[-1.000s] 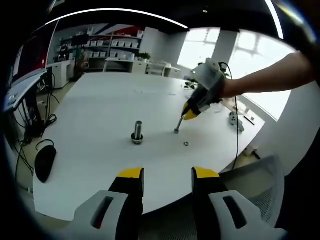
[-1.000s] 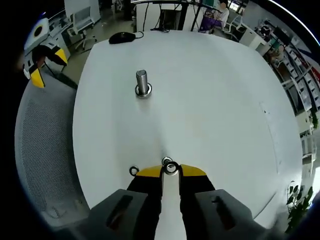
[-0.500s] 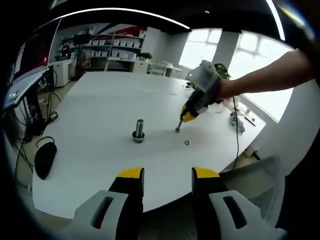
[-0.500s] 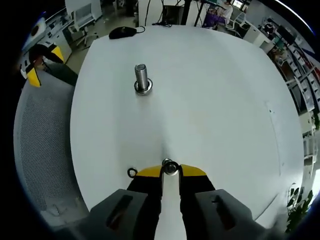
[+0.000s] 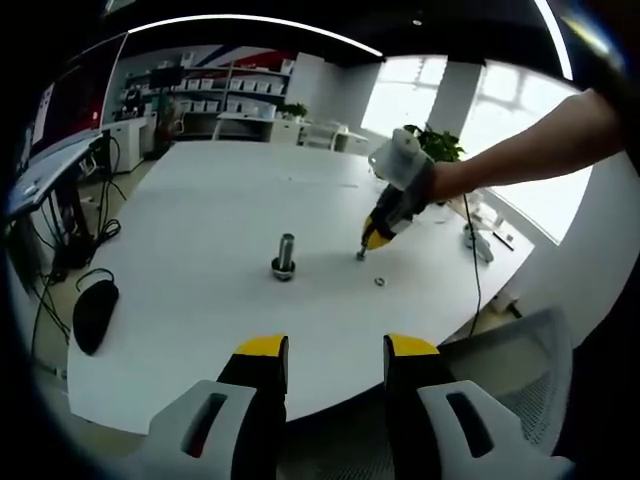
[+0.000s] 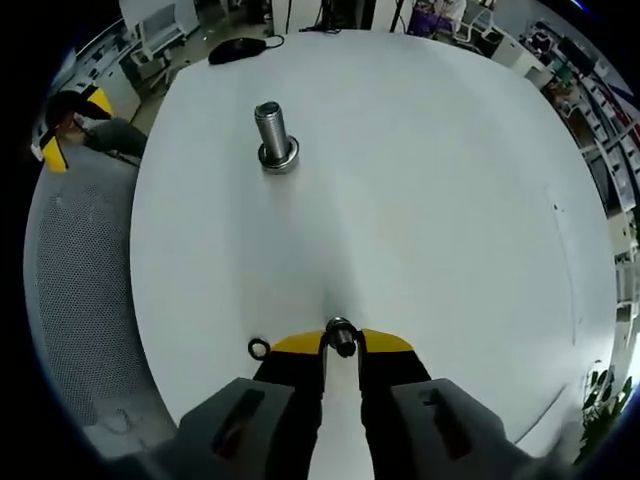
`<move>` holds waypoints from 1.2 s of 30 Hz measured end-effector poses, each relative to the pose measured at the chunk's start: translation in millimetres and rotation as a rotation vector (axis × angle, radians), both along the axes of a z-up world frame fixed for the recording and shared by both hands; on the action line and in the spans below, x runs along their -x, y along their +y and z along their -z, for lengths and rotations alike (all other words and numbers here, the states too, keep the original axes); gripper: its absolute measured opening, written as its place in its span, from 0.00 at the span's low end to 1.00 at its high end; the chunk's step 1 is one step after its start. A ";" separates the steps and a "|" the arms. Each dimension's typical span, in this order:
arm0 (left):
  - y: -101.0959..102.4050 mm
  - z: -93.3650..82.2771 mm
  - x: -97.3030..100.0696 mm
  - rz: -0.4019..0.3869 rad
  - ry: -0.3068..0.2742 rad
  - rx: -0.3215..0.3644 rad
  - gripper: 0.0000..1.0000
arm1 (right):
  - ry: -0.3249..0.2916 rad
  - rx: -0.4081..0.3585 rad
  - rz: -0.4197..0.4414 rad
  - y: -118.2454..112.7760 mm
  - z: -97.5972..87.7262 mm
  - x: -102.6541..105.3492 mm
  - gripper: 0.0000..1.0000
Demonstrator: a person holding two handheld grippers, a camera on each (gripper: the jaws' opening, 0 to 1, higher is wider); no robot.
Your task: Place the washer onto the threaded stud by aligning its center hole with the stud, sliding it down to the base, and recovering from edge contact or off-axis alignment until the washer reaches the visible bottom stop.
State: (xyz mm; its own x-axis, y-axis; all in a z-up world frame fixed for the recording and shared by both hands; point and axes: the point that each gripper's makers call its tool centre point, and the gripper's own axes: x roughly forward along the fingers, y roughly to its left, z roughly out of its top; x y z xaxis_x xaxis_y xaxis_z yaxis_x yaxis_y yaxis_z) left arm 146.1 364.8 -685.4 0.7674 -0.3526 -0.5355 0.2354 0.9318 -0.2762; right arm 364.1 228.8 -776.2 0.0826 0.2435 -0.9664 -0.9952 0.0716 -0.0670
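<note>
The right gripper (image 6: 341, 341), jaws clamped on the small, stiff, probably slippery steel washer (image 6: 341, 335) by its rim, holds it well short of the threaded stud (image 6: 271, 133), while the left gripper (image 5: 325, 352) hangs with jaws apart

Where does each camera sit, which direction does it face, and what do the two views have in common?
Left gripper view: rides the left gripper at the table's near edge, facing across it; its open jaws and a person's arm holding the right gripper show.
Right gripper view: rides the right gripper, looking down along jaws shut on a washer.
Shared: the threaded stud, a loose washer, a black mouse.
</note>
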 end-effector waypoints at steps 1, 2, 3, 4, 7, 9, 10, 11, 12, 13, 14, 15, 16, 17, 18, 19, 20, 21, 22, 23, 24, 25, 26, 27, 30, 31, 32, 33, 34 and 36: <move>0.3 0.5 0.1 0.001 0.002 -0.002 0.36 | 0.006 0.002 0.006 -0.3 1.8 0.6 0.14; 0.5 0.9 0.2 0.002 0.004 -0.003 0.36 | 0.010 0.005 0.011 -0.4 3.1 0.8 0.14; 0.8 1.0 0.2 0.001 0.004 -0.004 0.36 | 0.010 0.004 0.010 -0.5 4.1 0.4 0.15; 1.1 0.8 0.1 0.000 0.003 -0.004 0.36 | 0.006 0.005 0.008 -0.9 5.8 -0.3 0.15; 1.5 0.5 -0.3 -0.002 0.003 -0.003 0.36 | 0.013 0.010 0.019 -2.2 7.5 0.5 0.15; 1.4 0.9 -0.5 -0.001 0.004 -0.003 0.36 | 0.015 0.013 0.021 -3.5 9.4 0.8 0.15; 1.1 1.1 -0.5 -0.001 0.005 -0.003 0.36 | 0.018 0.016 0.021 -4.3 11.0 0.5 0.15; 0.9 1.3 -0.5 0.000 0.005 -0.004 0.36 | 0.019 0.017 0.022 -4.9 11.2 0.8 0.16; 0.7 1.6 -0.4 0.001 0.006 -0.005 0.36 | 0.017 0.016 0.025 -5.3 11.4 0.0 0.16; 0.8 1.7 -0.5 0.001 0.007 -0.005 0.36 | 0.017 0.014 0.028 -5.6 11.0 0.5 0.16; 0.8 1.7 -0.5 -0.001 0.007 -0.003 0.36 | 0.021 0.011 0.034 -5.4 11.1 0.9 0.17; 0.8 1.9 -0.5 -0.002 0.008 -0.002 0.36 | 0.024 0.008 0.036 -5.6 10.8 2.2 0.18; 0.6 2.6 -0.3 -0.002 0.009 -0.001 0.36 | 0.021 0.009 0.037 -6.1 11.0 2.1 0.19; 0.4 3.0 -0.2 -0.001 0.010 -0.002 0.36 | 0.017 0.008 0.035 -6.7 11.0 1.5 0.21; 0.2 3.4 -0.1 0.000 0.010 -0.004 0.36 | 0.014 0.006 0.035 -6.8 10.9 1.0 0.22; 0.0 3.6 0.1 0.002 0.011 -0.005 0.36 | 0.014 0.006 0.039 -7.8 10.4 1.4 0.22; -0.3 4.0 0.6 0.002 0.013 -0.005 0.36 | 0.014 0.004 0.042 -8.1 10.0 1.5 0.22; -0.5 4.1 0.9 0.004 0.014 -0.004 0.36 | 0.014 0.002 0.042 -8.8 9.4 1.6 0.22; -0.6 4.1 1.0 0.005 0.014 -0.005 0.36 | 0.014 0.001 0.043 -9.1 9.1 1.7 0.23; -0.4 4.0 1.3 0.008 0.015 -0.011 0.36 | 0.010 -0.002 0.044 -10.9 8.3 2.3 0.23; -0.2 3.9 1.4 0.009 0.015 -0.012 0.36 | 0.009 -0.003 0.044 -11.7 8.2 2.5 0.23; 0.1 3.4 1.3 0.008 0.015 -0.012 0.36 | 0.009 -0.005 0.048 -13.6 8.1 3.6 0.23; 0.4 3.0 1.1 0.006 0.013 -0.012 0.36 | 0.009 -0.006 0.049 -14.0 8.1 4.0 0.24; 0.6 2.7 0.9 0.006 0.013 -0.012 0.36 | 0.009 -0.007 0.052 -15.9 8.0 5.3 0.24; 0.2 1.5 0.8 0.004 0.009 -0.010 0.36 | 0.012 -0.002 0.061 -22.0 10.4 8.9 0.24; 0.0 1.3 1.0 0.004 0.008 -0.011 0.36 | 0.014 -0.001 0.063 -23.7 11.0 10.2 0.25; -0.6 1.4 1.7 0.004 0.008 -0.010 0.36 | 0.017 0.002 0.065 -25.7 11.8 12.4 0.25; -1.1 1.6 2.4 0.005 0.009 -0.008 0.36 | 0.018 0.003 0.066 -27.4 11.7 14.4 0.25; -2.0 1.9 3.5 0.007 0.009 -0.006 0.36 | 0.020 0.003 0.067 -28.8 11.9 16.8 0.25; -3.3 2.2 5.6 0.011 0.011 -0.009 0.36 | 0.021 0.006 0.071 -31.6 11.4 21.2 0.25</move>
